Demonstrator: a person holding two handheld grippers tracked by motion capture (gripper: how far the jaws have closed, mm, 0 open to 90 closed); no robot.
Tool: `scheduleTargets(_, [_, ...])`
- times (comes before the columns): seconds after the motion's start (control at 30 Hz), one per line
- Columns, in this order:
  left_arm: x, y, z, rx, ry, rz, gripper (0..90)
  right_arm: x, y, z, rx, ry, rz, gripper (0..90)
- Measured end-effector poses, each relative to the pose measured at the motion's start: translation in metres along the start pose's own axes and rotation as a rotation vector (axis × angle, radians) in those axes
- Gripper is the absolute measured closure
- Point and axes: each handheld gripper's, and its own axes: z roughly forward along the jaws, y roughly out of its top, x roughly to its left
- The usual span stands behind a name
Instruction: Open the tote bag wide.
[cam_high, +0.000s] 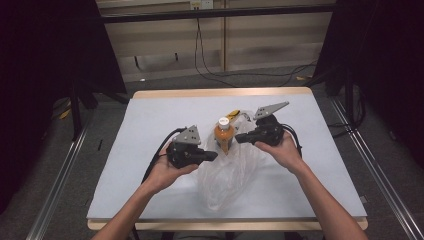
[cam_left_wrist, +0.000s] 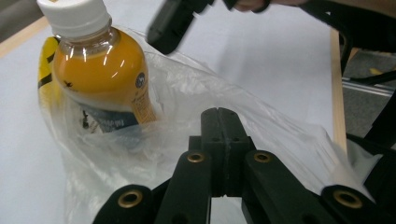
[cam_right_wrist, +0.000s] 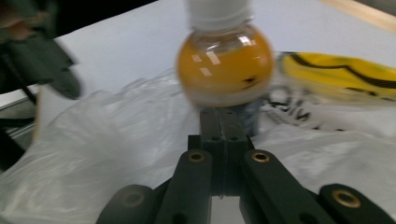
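While both hands hold their tools over the middle of the worktop (cam_high: 150, 115), the left tongs (cam_high: 212, 156) sit clenched, jaws pressed flat together over a clear bag (cam_high: 225, 175); I cannot tell whether film is pinched between them. Just right of them a bottle (cam_high: 224, 134) of orange drink with a white cap stands upright inside the bag's mouth. The right tongs (cam_high: 240, 137) are likewise clenched, tips at the bottle's lower side. A yellow packet (cam_right_wrist: 341, 74) lies behind, toward the far edge.

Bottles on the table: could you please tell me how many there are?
1: an orange drink bottle standing in the clear plastic bag, mid-table between both grippers. The bag might hide more.
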Motion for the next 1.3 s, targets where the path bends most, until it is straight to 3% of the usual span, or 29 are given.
scheduleTargets(0.2, [0.009,0.002,0.025,0.017,-0.010,-0.012,90.0,0.019,-0.002,0.013,0.021,0.056,-0.051,90.0])
scheduleTargets(0.27, [0.014,0.001,0.033,0.063,0.000,0.001,90.0,0.020,-0.004,0.020,0.043,0.061,-0.055,90.0])
scheduleTargets(0.33, [0.017,-0.003,0.041,0.090,0.011,0.004,90.0,0.018,-0.008,0.027,0.072,0.045,-0.053,90.0])
scheduleTargets(0.4, [0.019,-0.011,0.047,0.055,-0.009,-0.014,90.0,0.014,-0.014,0.033,0.094,0.034,-0.045,90.0])
scheduleTargets(0.53, [0.027,-0.028,0.058,0.132,0.025,-0.019,90.0,0.005,-0.027,0.040,0.134,0.008,-0.029,90.0])
scheduleTargets(0.6, [0.033,-0.035,0.061,0.140,0.026,-0.053,90.0,-0.001,-0.034,0.042,0.138,0.001,-0.012,90.0])
scheduleTargets(0.73, [0.042,-0.044,0.063,0.157,0.036,-0.081,90.0,-0.008,-0.043,0.045,0.157,-0.012,0.011,90.0])
scheduleTargets(0.97, [0.048,-0.055,0.069,0.219,0.046,-0.076,90.0,-0.015,-0.055,0.054,0.192,-0.017,0.034,90.0])
scheduleTargets(1.13, [0.051,-0.059,0.066,0.223,0.054,-0.085,90.0,-0.017,-0.060,0.054,0.208,-0.018,0.033,90.0])
scheduleTargets(1.27, [0.050,-0.062,0.061,0.238,0.085,-0.062,90.0,-0.019,-0.065,0.045,0.211,-0.036,0.036,90.0])
scheduleTargets(1.3, [0.052,-0.062,0.059,0.258,0.079,-0.039,90.0,-0.020,-0.067,0.042,0.212,-0.038,0.040,90.0])
